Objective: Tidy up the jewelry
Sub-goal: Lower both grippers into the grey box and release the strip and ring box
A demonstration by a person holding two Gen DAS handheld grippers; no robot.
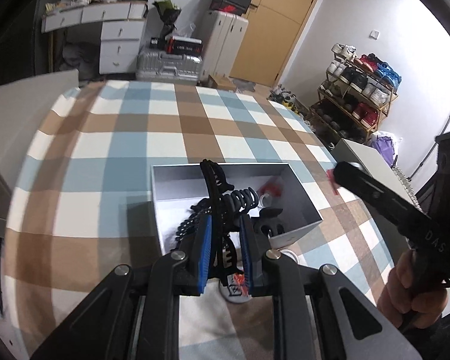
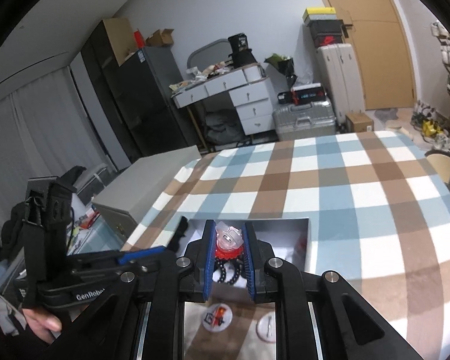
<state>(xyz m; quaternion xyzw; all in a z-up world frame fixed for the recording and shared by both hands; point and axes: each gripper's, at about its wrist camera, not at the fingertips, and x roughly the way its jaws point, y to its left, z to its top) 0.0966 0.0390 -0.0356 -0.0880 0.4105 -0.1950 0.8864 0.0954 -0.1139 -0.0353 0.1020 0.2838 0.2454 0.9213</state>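
Over a bench (image 1: 111, 138) draped in a blue, brown and white checked cloth, two hand-held claws work at an open white box (image 1: 300, 198) of accessories. The left claw (image 1: 225, 240) is clenched on a black hair claw clip (image 1: 214, 189), gripped between its blue-padded fingers (image 1: 205, 249), the clip rising above the box's near left part. Inside the box lie a black spiral hair tie (image 1: 243, 199), another black clip (image 1: 268, 225) and a red and clear piece (image 1: 270, 193) toward the far right corner. The right claw (image 2: 229, 247) grasps a clear plastic ring piece on a red frilled base (image 2: 228, 241) between its own blue pads (image 2: 208, 258), poised over the same box (image 2: 307, 240); black beaded loops (image 2: 226, 273) show just beneath the piece, though whether they hang from it cannot be told. Two round badges (image 2: 217, 316) lie on the cloth in front of the box, nearest the camera. In the left wrist view the right claw's black arm reaches in from the right, a hand (image 1: 405, 291) wrapped around its handle. A white dresser (image 2: 243, 99), silver suitcases (image 2: 304, 120) and a shoe rack (image 1: 357, 96) line the room behind
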